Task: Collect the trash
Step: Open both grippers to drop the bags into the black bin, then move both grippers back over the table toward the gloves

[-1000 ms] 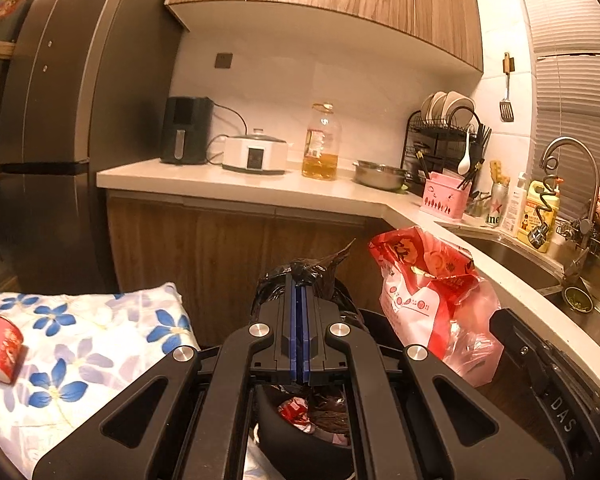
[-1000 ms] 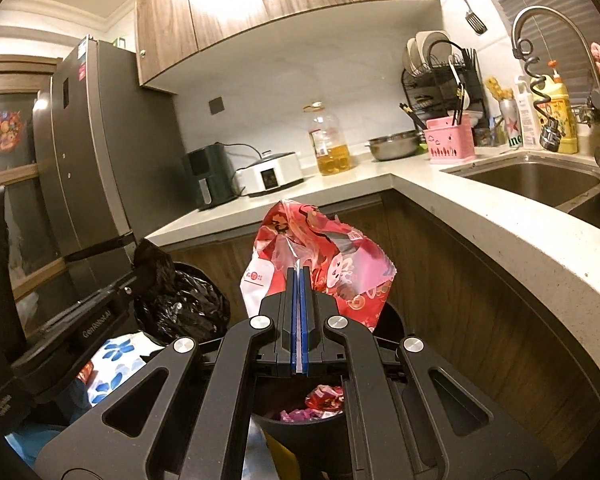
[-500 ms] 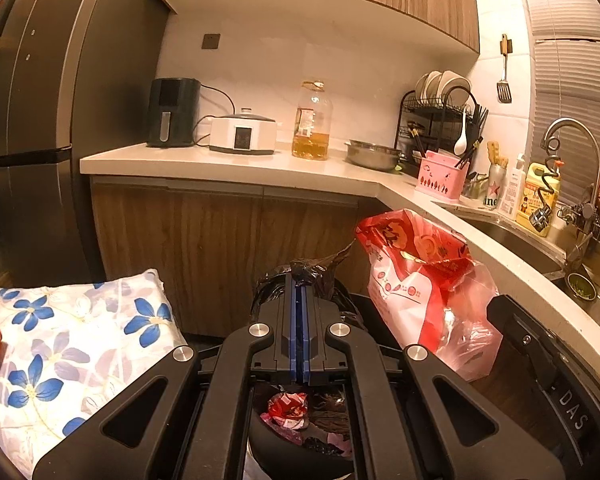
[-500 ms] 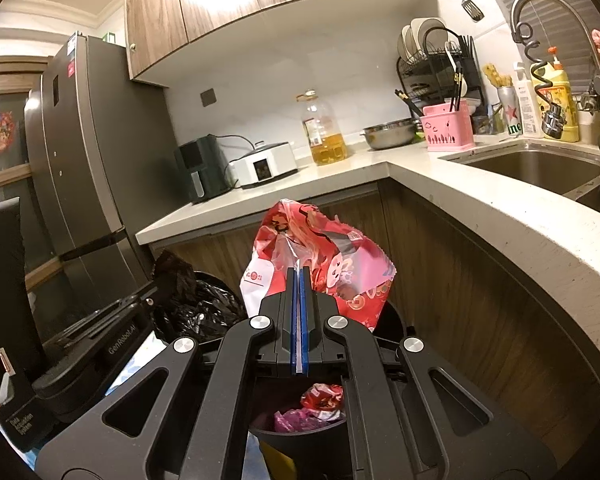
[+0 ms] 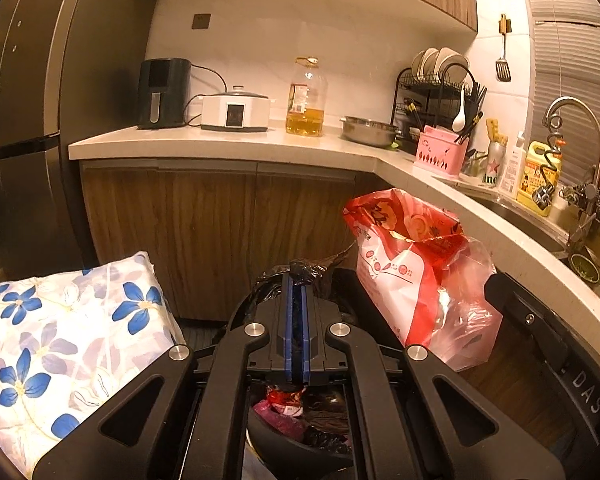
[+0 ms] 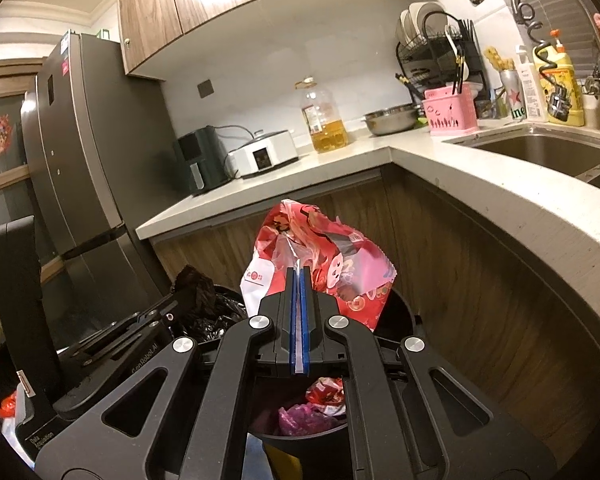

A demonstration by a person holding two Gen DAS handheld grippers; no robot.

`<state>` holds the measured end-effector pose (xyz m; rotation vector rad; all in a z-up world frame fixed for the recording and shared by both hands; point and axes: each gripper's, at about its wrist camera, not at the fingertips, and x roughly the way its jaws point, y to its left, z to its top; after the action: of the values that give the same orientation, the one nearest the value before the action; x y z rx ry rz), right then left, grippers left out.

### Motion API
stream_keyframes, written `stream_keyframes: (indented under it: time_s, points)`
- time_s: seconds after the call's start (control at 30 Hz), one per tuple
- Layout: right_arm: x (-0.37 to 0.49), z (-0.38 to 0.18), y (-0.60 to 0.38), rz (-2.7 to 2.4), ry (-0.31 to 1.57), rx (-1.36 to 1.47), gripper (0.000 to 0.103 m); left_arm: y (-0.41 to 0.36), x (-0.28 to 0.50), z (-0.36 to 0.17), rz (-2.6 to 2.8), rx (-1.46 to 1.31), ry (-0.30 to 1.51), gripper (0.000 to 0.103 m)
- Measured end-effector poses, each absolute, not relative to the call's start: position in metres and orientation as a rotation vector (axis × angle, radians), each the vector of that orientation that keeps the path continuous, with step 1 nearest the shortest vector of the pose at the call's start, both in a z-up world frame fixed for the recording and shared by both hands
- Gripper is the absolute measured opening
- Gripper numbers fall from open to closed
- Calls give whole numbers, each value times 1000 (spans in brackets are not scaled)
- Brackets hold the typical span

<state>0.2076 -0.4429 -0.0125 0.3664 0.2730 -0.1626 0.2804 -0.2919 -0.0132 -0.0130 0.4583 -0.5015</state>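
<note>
My left gripper [image 5: 297,280] is shut on the black bin liner [image 5: 300,269] of a round black trash bin [image 5: 292,444]. My right gripper [image 6: 299,274] is shut on a red and clear plastic bag [image 6: 320,248] held above the same bin [image 6: 300,436]. That bag also shows in the left wrist view [image 5: 416,276], to the right of my left gripper. Red and purple wrappers [image 6: 320,404] lie inside the bin. The liner shows crumpled at the left in the right wrist view [image 6: 204,304], by my left gripper's body.
A curved white countertop [image 5: 260,140] on wooden cabinets [image 5: 220,232] stands behind, with an air fryer [image 5: 162,94], cooker, oil bottle [image 5: 306,98], steel bowl and dish rack. The sink [image 6: 540,152] is at the right. A fridge [image 6: 68,168] and flowered cloth [image 5: 68,344] stand left.
Both grippers have lowered a little with their bags, and the counter sits higher in both views. Both stay shut.
</note>
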Motion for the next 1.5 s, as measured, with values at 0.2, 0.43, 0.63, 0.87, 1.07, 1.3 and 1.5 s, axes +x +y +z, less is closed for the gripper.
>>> stream_keyframes:
  time_s: [0.2, 0.43, 0.63, 0.87, 1.07, 1.3, 1.5]
  points:
    - [215, -18, -445, -157, 300, 376, 4, -286, 287, -22, -499, -17, 496, 19]
    - [214, -24, -446, -176, 310, 385, 30, -280, 289, -24, -526, -47, 505, 45]
    - [205, -26, -445, -205, 302, 381, 64, -270, 285, -24, -502, -72, 496, 70]
    - [193, -27, -429, -226, 305, 327, 83, -244, 270, -24, -383, -60, 472, 88]
    - [183, -25, -412, -249, 310, 274, 89, -222, 252, -26, -280, -6, 452, 95]
    - [164, -20, -383, -278, 300, 176, 91, -195, 230, -21, -207, 12, 443, 96]
    - [150, -19, -366, -271, 302, 163, 91, -171, 211, -21, -177, 5, 450, 97]
